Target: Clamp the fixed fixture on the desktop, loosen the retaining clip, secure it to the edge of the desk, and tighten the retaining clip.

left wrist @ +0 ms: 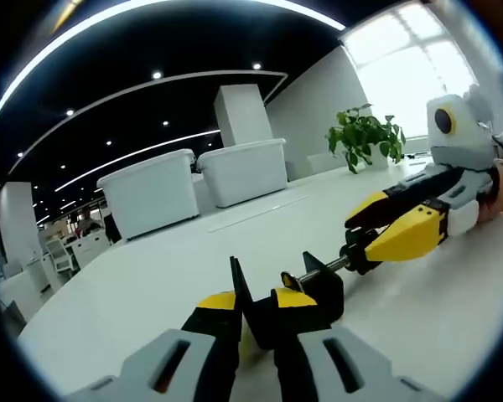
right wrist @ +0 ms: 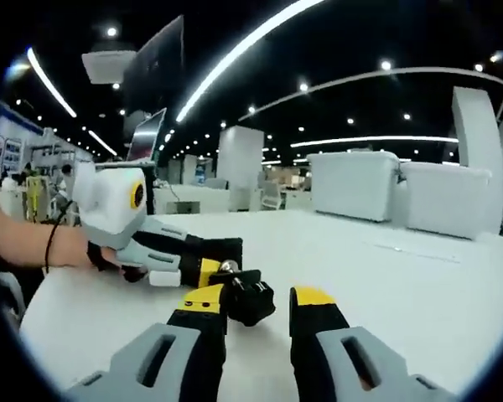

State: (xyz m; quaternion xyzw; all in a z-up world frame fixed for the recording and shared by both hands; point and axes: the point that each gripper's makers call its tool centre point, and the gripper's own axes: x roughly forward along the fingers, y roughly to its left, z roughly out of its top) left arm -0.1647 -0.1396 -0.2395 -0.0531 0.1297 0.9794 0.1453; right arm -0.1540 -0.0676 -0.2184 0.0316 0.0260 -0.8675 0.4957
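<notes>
Now the left tongs (left wrist: 256, 314) grip the black clamp (left wrist: 306, 293) on the white tabletop (left wrist: 151, 276), while the right tongs (right wrist: 258, 311) stand open beside its knob (right wrist: 250, 300).

no readable text, labels, or signs

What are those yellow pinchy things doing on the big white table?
A person is holding a pincher tool in each hand. The left gripper is pinching a small black clamp that sits on the white desk. The right gripper has its tips around the clamp's black screw knob, with a gap on one side, seemingly ready to turn it. The clamp is out on the desktop, not yet on the edge. Two white bins and a potted plant stand further back.
</notes>
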